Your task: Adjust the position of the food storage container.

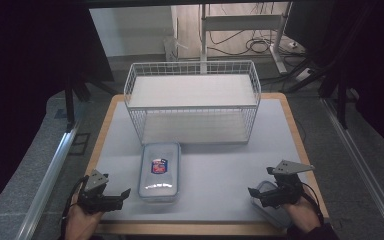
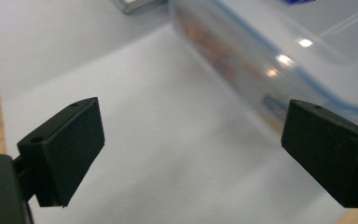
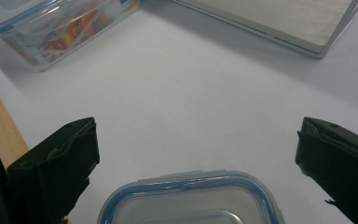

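The left gripper (image 1: 125,192) rests low at the near left corner of the table (image 1: 230,165), held in a hand (image 1: 82,220) that comes in from the bottom edge, and its jaws stand wide apart with nothing between them. In the left gripper view the two black pads (image 2: 67,149) frame bare white table surface, and the long side of a clear lidded container (image 2: 279,56) runs just beyond the right-hand pad, apart from it, with orange contents blurred behind its wall. From the high view that container (image 1: 159,171) lies near the middle left of the table, its lid edged in blue and carrying a red and blue label, its far end just in front of a white wire basket (image 1: 192,102) that stands at the back of the table. The right gripper (image 1: 252,191) sits at the near right corner in the other hand (image 1: 302,215), a grey three-cornered plate on top of it, and its jaws are likewise spread with nothing held. In the right gripper view a second, smaller clear container (image 3: 191,200) with a blue-rimmed lid lies on the table between and just below the spread pads (image 3: 58,163), touching neither. Farther off in that view are the filled container (image 3: 60,28) at the upper left and the basket's base (image 3: 270,21) at the upper right. The two grippers are well apart.
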